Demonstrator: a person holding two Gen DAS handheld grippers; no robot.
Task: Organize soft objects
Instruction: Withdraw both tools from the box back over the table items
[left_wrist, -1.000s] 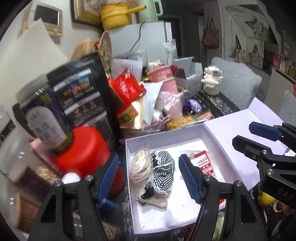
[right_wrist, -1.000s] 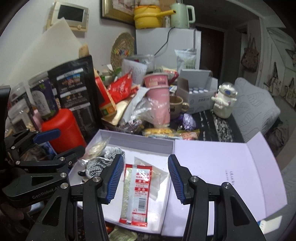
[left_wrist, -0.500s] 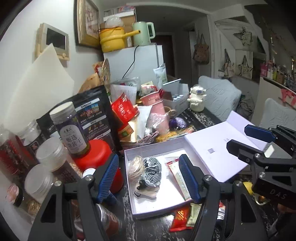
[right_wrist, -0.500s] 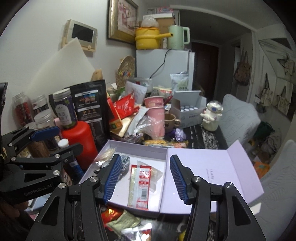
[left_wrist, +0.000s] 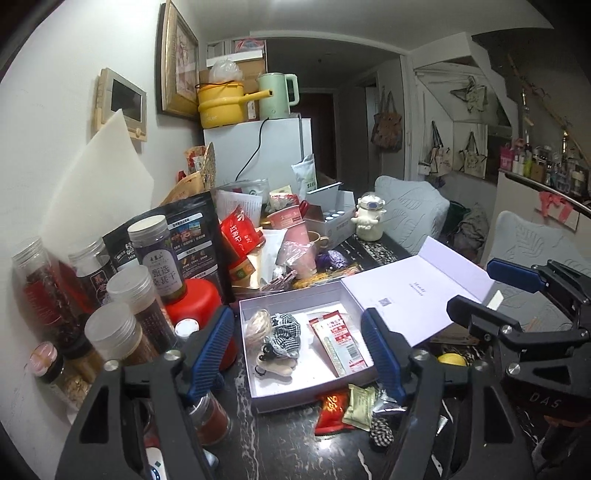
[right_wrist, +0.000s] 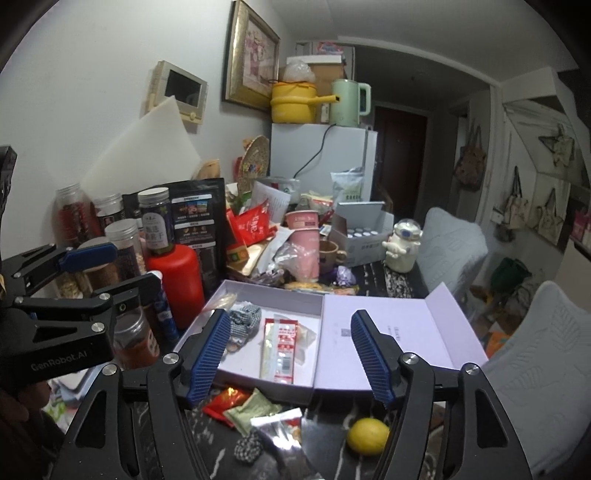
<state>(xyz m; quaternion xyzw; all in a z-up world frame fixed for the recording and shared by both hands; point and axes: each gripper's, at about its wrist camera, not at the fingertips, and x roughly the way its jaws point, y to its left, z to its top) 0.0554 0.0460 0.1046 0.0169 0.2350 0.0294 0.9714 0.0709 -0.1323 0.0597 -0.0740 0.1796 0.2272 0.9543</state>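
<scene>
Blue-padded left gripper (left_wrist: 297, 350) and right gripper (right_wrist: 290, 356) both hover w/ jaws opening, nothing btwn them. Just beyond, at the table's near edge, loose snack packets (right_wrist: 245, 404) and a small checked scrunchie (right_wrist: 248, 447). Behind those, white box (left_wrist: 255, 380), lid open: checked cloth (left_wrist: 282, 330) at its left side, red-white sachet (left_wrist: 338, 341) mid-box.

Cluttered home, small fridge (left_wrist: 269, 155), framed picture (right_wrist: 251, 55), hanging tote bags (left_wrist: 439, 155)
</scene>
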